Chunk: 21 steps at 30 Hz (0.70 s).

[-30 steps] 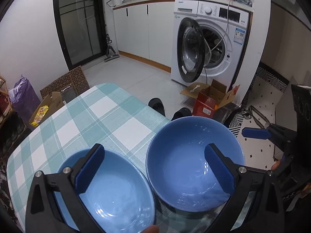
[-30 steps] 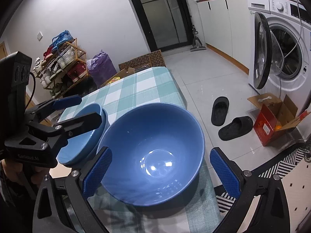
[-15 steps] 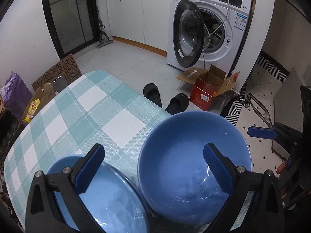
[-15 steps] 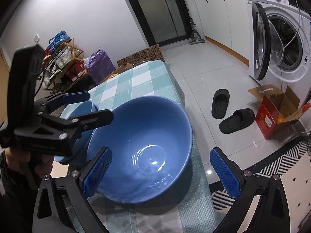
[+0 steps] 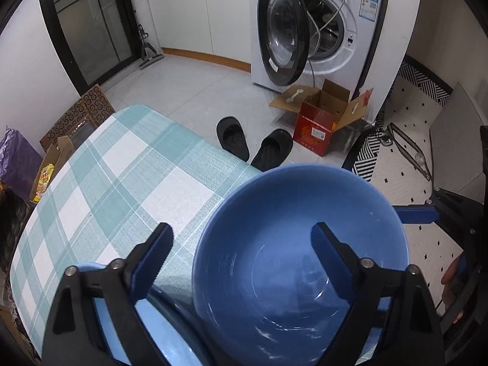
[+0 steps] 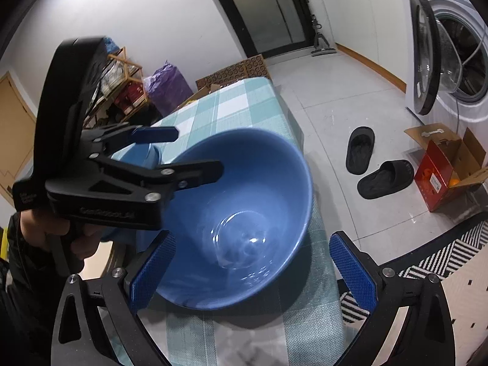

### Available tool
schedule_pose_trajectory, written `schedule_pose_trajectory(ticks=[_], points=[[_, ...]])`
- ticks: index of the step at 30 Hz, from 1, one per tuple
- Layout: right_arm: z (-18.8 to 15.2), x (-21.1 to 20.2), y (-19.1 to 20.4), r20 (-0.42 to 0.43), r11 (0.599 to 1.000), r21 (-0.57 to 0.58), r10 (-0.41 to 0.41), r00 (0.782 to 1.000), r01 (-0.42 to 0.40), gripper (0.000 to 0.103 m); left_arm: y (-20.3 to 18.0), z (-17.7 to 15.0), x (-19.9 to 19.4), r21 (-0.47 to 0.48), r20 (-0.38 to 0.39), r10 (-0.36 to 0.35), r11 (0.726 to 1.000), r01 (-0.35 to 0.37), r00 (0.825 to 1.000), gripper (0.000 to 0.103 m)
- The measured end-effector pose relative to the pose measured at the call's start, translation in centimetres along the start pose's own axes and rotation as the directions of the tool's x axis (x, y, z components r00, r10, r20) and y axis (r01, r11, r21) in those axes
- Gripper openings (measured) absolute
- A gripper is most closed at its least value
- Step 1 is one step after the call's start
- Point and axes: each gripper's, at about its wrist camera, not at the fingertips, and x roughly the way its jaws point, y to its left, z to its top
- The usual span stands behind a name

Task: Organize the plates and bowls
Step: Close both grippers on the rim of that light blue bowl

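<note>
A large blue bowl (image 5: pixel 299 259) (image 6: pixel 244 213) stands on the teal checked tablecloth (image 5: pixel 122 177) close to the table's right edge. A smaller blue bowl (image 5: pixel 137 335) (image 6: pixel 143 155) sits just to its left. My left gripper (image 5: pixel 241 238) (image 6: pixel 186 152) straddles the large bowl's left rim, one finger inside and one outside. Its jaws are closing, and the pads do not press on the rim. My right gripper (image 6: pixel 253 262) is open, low at the bowl's near side, with the bowl between its pads and untouched. One of its fingers (image 5: pixel 418 213) shows in the left wrist view.
Beyond the table edge lie two black slippers (image 5: pixel 235 140) and an open red carton (image 5: pixel 317 128). A washing machine (image 5: pixel 283 30) stands with its door open. A shoe rack (image 6: pixel 122 91) and a purple bag (image 6: pixel 164 85) stand by the far wall.
My left gripper moved right and down from over the small bowl onto the large bowl's left rim, and its jaws narrowed. The right gripper sank slightly closer to the large bowl.
</note>
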Motion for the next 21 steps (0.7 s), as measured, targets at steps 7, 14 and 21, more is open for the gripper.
schedule_pose_trajectory(ticks=[7, 14, 21], points=[[-0.4, 0.9, 0.6, -0.029, 0.999, -0.023, 0.028, 0.999, -0.029, 0.102, -0.2, -0.4, 0.9, 0.005, -0.043, -0.010, 1.000, 0.011, 0.999, 0.082], [-0.4, 1.0, 0.7, -0.029, 0.999, -0.027, 0.035, 0.999, -0.035, 0.102, -1.2, -1.0, 1.0, 0.048, -0.067, -0.012, 0.999, 0.015, 0.998, 0.082], [-0.4, 0.3, 0.7, -0.016, 0.998, -0.039, 0.044, 0.999, -0.045, 0.102, -1.4, -1.3, 0.6, 0.046, -0.074, -0.024, 0.999, 0.027, 0.997, 0.078]])
